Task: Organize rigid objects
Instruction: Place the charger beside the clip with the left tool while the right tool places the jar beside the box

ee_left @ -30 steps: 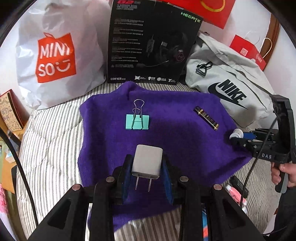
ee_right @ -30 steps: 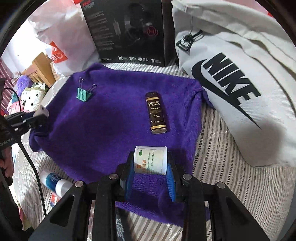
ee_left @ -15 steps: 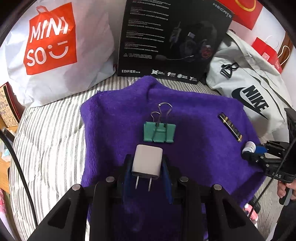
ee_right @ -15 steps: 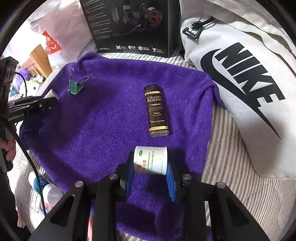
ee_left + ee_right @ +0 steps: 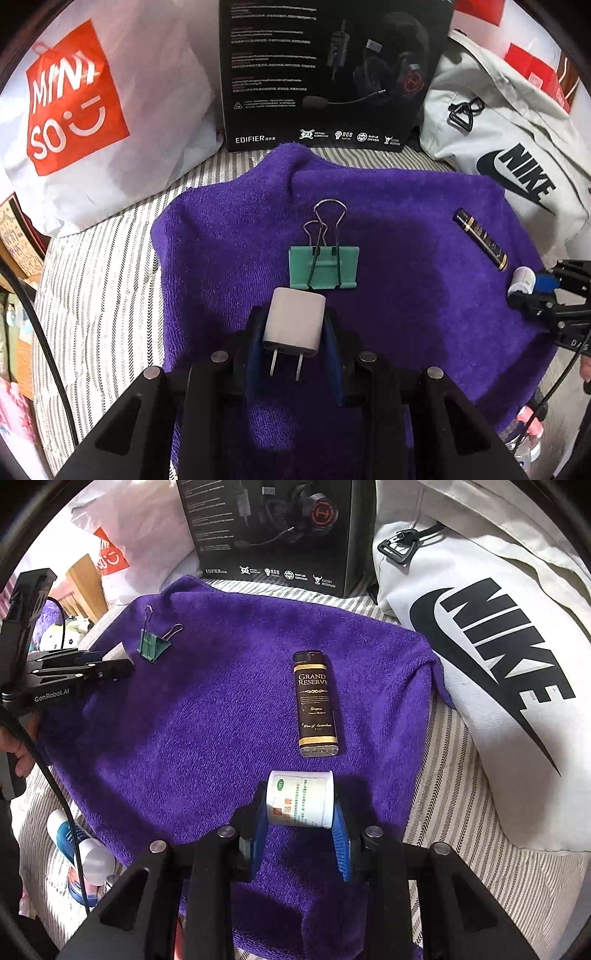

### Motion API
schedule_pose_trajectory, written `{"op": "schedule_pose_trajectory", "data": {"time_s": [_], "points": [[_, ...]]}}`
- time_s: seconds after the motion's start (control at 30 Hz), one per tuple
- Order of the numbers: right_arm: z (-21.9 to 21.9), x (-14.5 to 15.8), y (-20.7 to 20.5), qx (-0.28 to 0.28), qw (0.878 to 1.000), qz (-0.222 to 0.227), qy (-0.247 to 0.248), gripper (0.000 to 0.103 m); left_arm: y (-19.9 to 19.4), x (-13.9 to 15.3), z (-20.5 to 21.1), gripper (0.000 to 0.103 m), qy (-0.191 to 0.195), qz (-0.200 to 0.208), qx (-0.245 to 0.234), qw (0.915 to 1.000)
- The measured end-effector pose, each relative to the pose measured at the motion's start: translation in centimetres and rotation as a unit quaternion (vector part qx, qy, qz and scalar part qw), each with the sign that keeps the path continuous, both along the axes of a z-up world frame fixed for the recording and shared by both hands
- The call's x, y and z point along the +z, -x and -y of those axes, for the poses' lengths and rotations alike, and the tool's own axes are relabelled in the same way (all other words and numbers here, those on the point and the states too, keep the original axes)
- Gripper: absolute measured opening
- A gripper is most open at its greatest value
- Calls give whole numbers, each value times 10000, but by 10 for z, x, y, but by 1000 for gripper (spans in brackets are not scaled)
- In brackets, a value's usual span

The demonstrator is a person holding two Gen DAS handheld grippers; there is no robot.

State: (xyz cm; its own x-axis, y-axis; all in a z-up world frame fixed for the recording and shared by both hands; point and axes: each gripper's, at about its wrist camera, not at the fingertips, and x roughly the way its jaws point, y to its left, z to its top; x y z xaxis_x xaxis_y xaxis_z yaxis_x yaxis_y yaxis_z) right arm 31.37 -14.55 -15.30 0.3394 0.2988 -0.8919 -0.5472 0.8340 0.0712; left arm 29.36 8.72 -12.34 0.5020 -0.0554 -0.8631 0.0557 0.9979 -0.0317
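Meanwhile the left gripper [image 5: 294, 330], pinching the white charger [image 5: 294, 326], has come closer to the green binder clip [image 5: 324, 267] at frame centre; the right gripper [image 5: 300, 799] clamps the white jar [image 5: 300, 798] below the lighter [image 5: 316, 703] on the purple towel [image 5: 184, 720].

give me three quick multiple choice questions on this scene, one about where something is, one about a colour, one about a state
1. Where does the binder clip lie?
A. on the purple towel
B. inside the white shopping bag
C. on top of the black box

2. What colour is the binder clip's body?
A. red
B. green
C. yellow

3. What is the left gripper doing?
A. standing open and empty
B. shut on the white charger
C. shut on the lighter

Answers:
1. A, the clip rests flat on the towel, just beyond the charger.
2. B, its folded body is green with silver wire handles.
3. B, both pads press the charger's sides, prongs pointing back toward the camera.
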Motion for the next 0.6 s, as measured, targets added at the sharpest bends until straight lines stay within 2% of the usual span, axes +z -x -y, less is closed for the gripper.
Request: {"op": "schedule_pose_trajectory", "data": {"time_s": [0.17,0.37,0.47,0.6], "points": [[-1,-1,4,56,9999,131,47,32,4,-1,7,31,-135,-15,17,9999],[0,1,3,114,9999,104,5,34,15,0,8,49,-15,-133,-18,9999],[2,3,4,78,10000,-3,5,36,23,0,9,49,-82,-223,64,9997],[9,15,14,11,10000,7,-22,38,39,9,4,49,112,-166,192,9996]]}}
